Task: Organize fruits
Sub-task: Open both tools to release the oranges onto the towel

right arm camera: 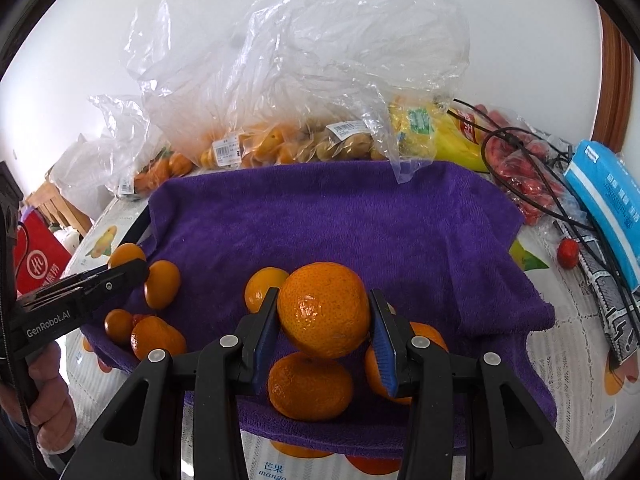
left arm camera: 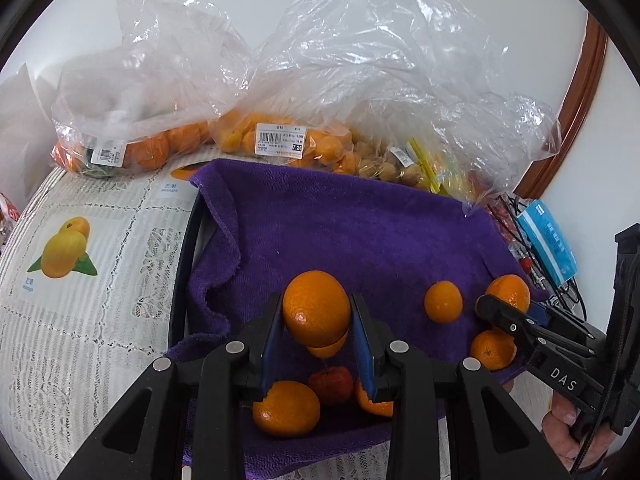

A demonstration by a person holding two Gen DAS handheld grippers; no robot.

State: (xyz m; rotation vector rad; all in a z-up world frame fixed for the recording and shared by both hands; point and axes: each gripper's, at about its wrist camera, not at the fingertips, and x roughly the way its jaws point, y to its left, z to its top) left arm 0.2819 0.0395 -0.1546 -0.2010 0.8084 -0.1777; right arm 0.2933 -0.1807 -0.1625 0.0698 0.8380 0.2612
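Tools each clamp an orange above the purple towel (left arm camera: 360, 232): left tool (left arm camera: 316, 316) grips one orange (left arm camera: 316, 308), right tool (right arm camera: 324, 316) another (right arm camera: 324, 310). Loose oranges (right arm camera: 310, 386) lie on the towel beneath them.

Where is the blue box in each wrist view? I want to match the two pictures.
Left wrist view: the blue box sits at the right edge, about mid-height, just beyond the towel's right side, over black cables.
Right wrist view: the blue box lies at the far right, above mid-height, again off the towel's right side.
Shared landmark: the purple towel fills the middle of both views.
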